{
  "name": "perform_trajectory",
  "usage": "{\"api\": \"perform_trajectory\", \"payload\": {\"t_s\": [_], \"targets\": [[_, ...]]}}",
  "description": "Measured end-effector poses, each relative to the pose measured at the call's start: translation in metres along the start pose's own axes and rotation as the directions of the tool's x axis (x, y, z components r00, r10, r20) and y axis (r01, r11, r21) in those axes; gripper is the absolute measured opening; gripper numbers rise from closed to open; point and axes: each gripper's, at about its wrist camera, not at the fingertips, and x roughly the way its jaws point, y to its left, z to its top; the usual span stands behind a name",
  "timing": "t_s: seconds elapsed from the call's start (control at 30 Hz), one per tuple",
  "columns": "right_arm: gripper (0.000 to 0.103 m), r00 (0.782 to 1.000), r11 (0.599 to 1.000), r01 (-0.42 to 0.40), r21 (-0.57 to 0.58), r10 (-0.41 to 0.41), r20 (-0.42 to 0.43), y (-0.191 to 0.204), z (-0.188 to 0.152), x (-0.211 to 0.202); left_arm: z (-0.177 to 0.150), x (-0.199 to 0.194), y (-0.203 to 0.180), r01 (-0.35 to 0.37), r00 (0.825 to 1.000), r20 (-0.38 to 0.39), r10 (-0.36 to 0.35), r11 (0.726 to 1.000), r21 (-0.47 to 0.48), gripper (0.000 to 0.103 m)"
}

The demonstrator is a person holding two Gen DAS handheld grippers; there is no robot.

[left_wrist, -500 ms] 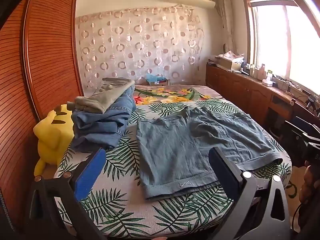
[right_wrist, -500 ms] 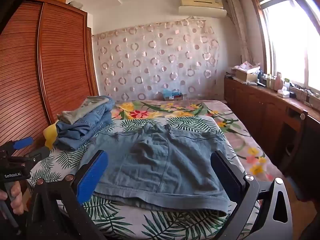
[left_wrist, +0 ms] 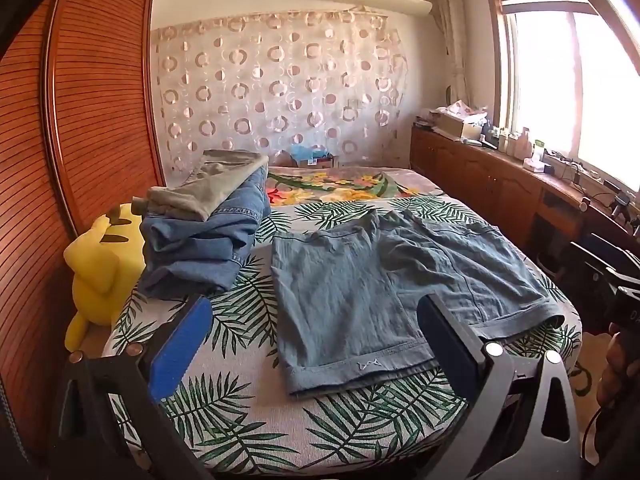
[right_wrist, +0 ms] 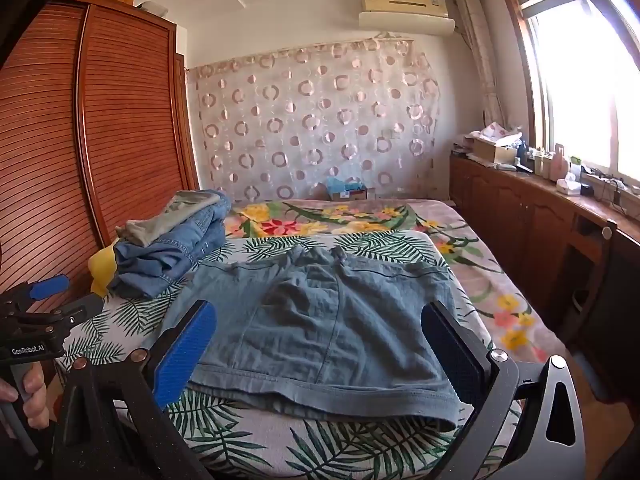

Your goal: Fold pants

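Observation:
A pair of blue-grey shorts lies spread flat on the leaf-print bed, hems toward me. It also shows in the right wrist view. My left gripper is open and empty, held above the near bed edge in front of the left leg hem. My right gripper is open and empty, held above the near hem. The left gripper also shows at the left edge of the right wrist view, held by a hand.
A stack of folded jeans and grey pants sits at the bed's left. A yellow plush toy leans beside it against the wooden wardrobe. A wooden cabinet with clutter runs along the right under the window.
Both grippers have stayed open and nearly still. The views have shifted only slightly. The shorts have not moved.

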Motion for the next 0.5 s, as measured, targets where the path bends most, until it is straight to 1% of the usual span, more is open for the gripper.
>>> {"api": "perform_trajectory", "payload": {"t_s": [0.5], "targets": [[0.103, 1.0, 1.0, -0.001, 0.004, 0.001, -0.003, -0.0028, -0.0045, -0.0013, -0.0019, 0.0049, -0.0005, -0.004, 1.0, -0.004, 0.004, 1.0, -0.01, 0.102]]}}
